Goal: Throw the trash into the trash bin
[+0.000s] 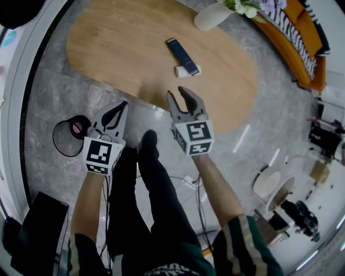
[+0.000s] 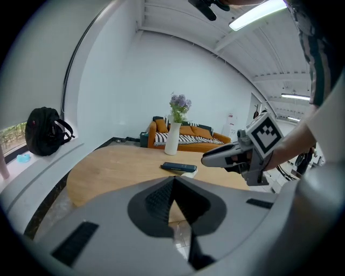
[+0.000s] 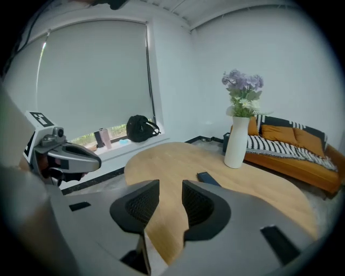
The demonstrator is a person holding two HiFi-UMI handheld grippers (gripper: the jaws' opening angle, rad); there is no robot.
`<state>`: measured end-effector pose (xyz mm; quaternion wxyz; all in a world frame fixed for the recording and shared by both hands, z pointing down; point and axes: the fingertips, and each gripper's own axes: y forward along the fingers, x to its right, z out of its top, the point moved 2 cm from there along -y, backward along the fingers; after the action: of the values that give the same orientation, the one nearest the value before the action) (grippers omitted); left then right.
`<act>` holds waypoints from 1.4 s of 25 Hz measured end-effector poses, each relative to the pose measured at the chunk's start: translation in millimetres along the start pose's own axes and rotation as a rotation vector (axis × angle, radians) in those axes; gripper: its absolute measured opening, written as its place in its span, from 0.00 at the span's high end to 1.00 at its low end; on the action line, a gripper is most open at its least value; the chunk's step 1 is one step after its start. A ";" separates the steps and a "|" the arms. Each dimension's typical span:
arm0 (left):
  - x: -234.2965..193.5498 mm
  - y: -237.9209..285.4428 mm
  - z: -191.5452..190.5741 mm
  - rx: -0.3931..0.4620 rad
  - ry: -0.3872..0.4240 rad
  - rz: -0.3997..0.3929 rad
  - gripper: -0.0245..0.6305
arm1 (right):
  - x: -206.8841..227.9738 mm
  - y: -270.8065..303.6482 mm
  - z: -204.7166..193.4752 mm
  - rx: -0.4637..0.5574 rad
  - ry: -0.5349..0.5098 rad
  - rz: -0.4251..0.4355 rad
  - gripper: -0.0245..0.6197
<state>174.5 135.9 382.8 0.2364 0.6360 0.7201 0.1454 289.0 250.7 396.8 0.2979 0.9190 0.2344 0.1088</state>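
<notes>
A small white piece of trash (image 1: 187,70) lies on the oval wooden table (image 1: 124,48) beside a flat dark blue box (image 1: 181,52). Both also show in the left gripper view, the white piece (image 2: 189,173) just under the blue box (image 2: 179,167). My right gripper (image 1: 176,91) hovers at the table's near edge, short of them, open and empty; its jaws (image 3: 170,188) stand apart over the tabletop. My left gripper (image 1: 124,105) is over the floor to the left, shut and empty, tips touching (image 2: 172,183). A black round bin (image 1: 55,141) sits on the floor left of it.
A white vase (image 1: 213,15) with flowers stands at the table's far end, with an orange sofa (image 1: 302,48) behind it. A black backpack (image 3: 141,128) rests on the window ledge. The person's legs (image 1: 156,188) and floor cables (image 1: 194,186) lie below the grippers. A dark case (image 1: 38,226) sits lower left.
</notes>
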 end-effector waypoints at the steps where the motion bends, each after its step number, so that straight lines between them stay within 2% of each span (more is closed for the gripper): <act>1: 2.1 2.2 -0.5 -0.004 -0.001 -0.003 0.96 | 7.1 0.7 0.3 0.005 0.003 -0.007 0.79; 9: 16.5 15.3 -5.1 -0.027 -0.027 -0.009 0.96 | 54.3 24.8 2.0 0.006 -0.068 -0.051 0.72; 18: 40.2 21.3 -15.6 -0.050 -0.081 -0.029 0.96 | 112.3 85.5 -27.5 -0.139 -0.099 -0.073 0.61; 23: 40.1 17.2 -27.0 -0.066 -0.093 -0.032 0.96 | 132.5 110.4 -46.8 -0.277 -0.126 -0.082 0.60; 30: 21.6 2.7 -45.6 -0.086 -0.103 -0.003 0.96 | 139.5 115.7 -65.5 -0.406 -0.133 -0.116 0.61; 32: 14.7 -2.8 -48.8 -0.083 -0.118 0.015 0.96 | 139.2 115.4 -65.4 -0.421 -0.138 -0.128 0.65; 35: 5.4 -10.2 -53.4 -0.081 -0.119 0.036 0.96 | 135.7 117.5 -54.9 -0.374 -0.161 -0.133 0.66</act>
<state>137.4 144.5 422.0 0.3017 0.6461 0.6868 0.1408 431.0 261.5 519.1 0.4877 0.8358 0.2457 0.0567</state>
